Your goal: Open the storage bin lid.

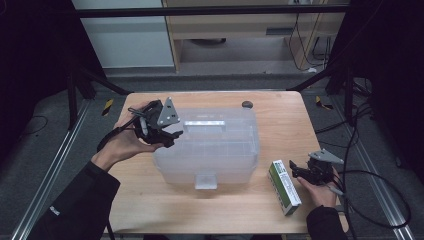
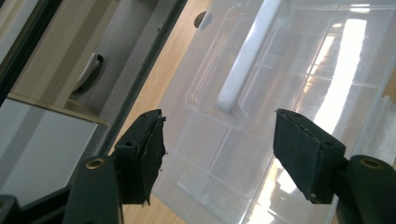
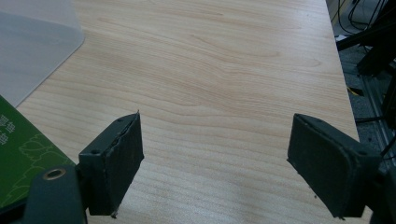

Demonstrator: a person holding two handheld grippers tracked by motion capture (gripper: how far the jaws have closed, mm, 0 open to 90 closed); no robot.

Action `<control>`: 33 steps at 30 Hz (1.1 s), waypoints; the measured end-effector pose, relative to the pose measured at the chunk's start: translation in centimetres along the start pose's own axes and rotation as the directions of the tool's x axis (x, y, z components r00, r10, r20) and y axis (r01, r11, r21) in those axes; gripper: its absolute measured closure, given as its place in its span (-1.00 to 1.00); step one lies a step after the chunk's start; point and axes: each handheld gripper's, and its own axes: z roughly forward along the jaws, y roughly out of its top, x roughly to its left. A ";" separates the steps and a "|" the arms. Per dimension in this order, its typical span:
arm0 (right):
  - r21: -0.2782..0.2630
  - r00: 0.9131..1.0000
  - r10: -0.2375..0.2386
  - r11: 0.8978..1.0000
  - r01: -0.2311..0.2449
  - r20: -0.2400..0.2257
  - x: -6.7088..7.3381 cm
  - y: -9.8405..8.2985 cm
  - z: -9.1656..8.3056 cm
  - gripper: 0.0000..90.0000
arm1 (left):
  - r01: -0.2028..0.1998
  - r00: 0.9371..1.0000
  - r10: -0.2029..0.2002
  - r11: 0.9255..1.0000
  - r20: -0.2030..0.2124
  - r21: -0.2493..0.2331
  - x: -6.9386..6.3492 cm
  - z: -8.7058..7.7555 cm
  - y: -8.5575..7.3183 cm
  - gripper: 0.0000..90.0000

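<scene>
A clear plastic storage box [image 1: 215, 150] with a closed lid and a white handle [image 1: 204, 125] stands in the middle of the wooden table [image 1: 150, 205]. My left gripper [image 1: 172, 134] hovers at the box's left rear corner, held by a hand. In the left gripper view the left gripper [image 2: 219, 154] is open above the lid [image 2: 280, 84], and the white handle [image 2: 247, 56] lies just beyond the pads with nothing between them. A green and white carton [image 1: 284, 186] lies right of the box. My right gripper [image 1: 296, 171] rests beside it, and the right gripper [image 3: 215, 158] is open over bare wood.
A small dark round object [image 1: 247, 104] sits near the table's far edge behind the box. The carton's green face [image 3: 18, 154] and the box's corner [image 3: 32, 46] lie left of the right jaws. Cables [image 1: 370, 190] trail off the table's right side.
</scene>
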 end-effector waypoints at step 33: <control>0.016 1.000 0.001 1.000 0.000 -0.015 0.0 -0.2 0.1 -0.55 | -0.197 0.980 0.191 0.973 0.055 0.120 -0.4 3.2 3.3 -0.16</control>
